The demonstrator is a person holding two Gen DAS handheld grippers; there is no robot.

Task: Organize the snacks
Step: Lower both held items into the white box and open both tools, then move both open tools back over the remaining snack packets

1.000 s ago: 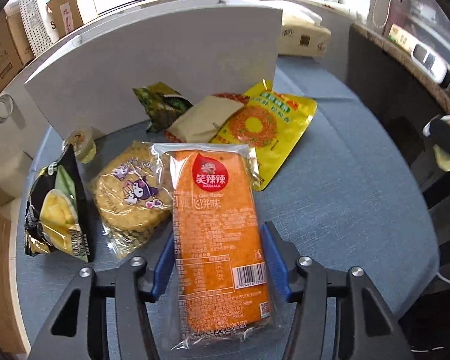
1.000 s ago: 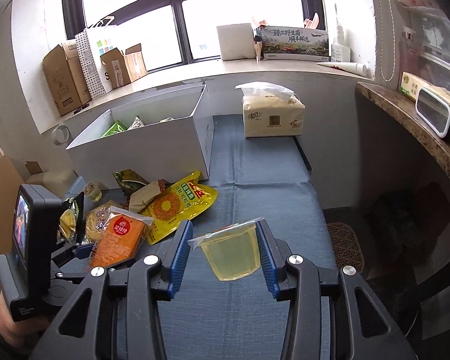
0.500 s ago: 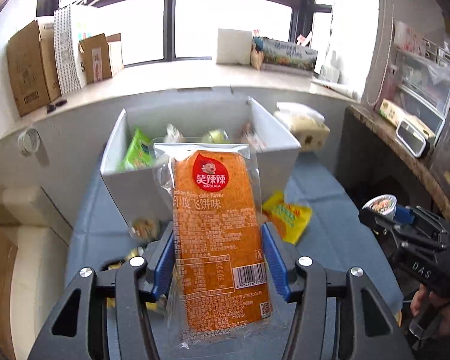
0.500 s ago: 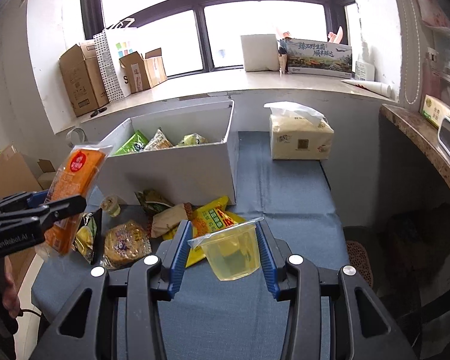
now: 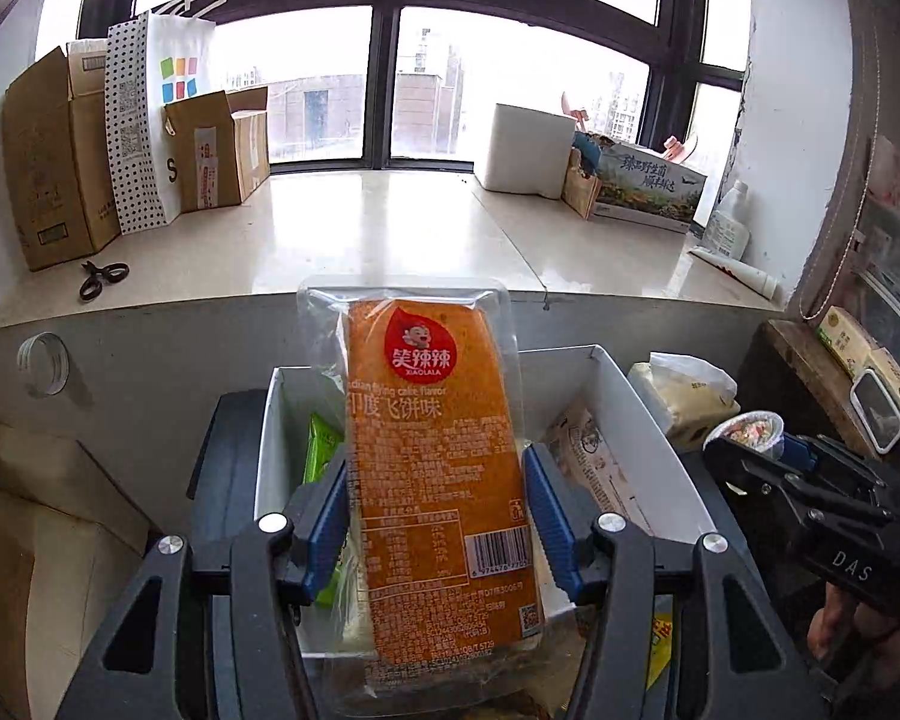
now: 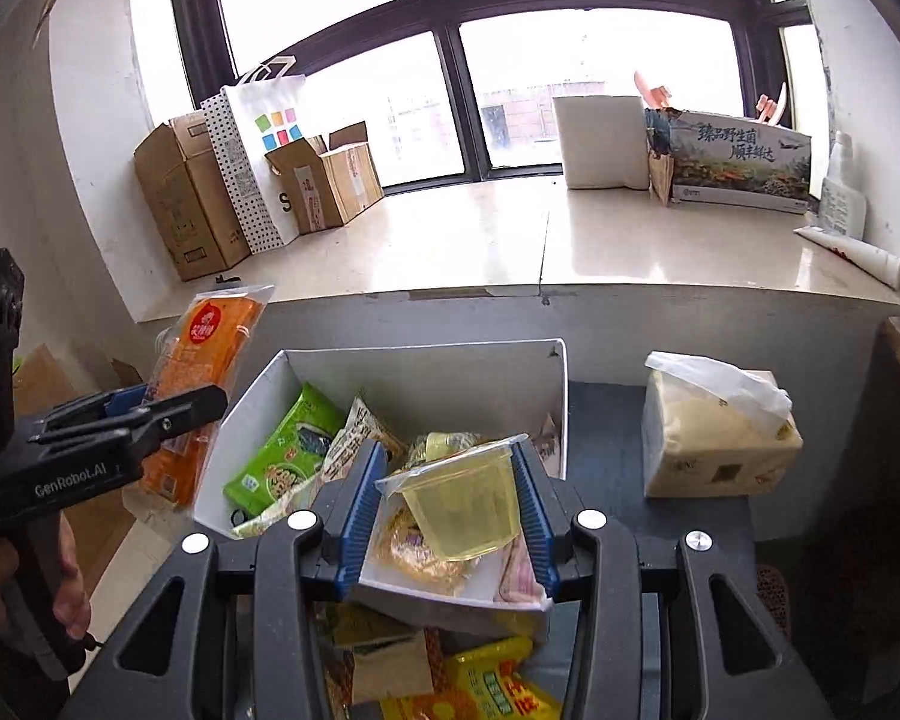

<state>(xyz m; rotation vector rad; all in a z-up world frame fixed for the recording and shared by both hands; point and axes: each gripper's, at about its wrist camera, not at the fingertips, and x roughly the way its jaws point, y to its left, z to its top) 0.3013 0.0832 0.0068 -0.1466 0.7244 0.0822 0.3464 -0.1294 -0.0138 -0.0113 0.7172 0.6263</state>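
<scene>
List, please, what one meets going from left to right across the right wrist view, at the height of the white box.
Left tongs holding the orange snack pack → green snack bag inside the white box → jelly cup between the right tongs → tissue pack.

A pale stone windowsill [image 5: 390, 228] carries everything here: brown cardboard boxes [image 5: 48, 156] at its left end, a polka-dot paper bag [image 5: 150, 120] among them, black scissors [image 5: 103, 277] in front, and a white block [image 5: 531, 147] toward its right.
</scene>
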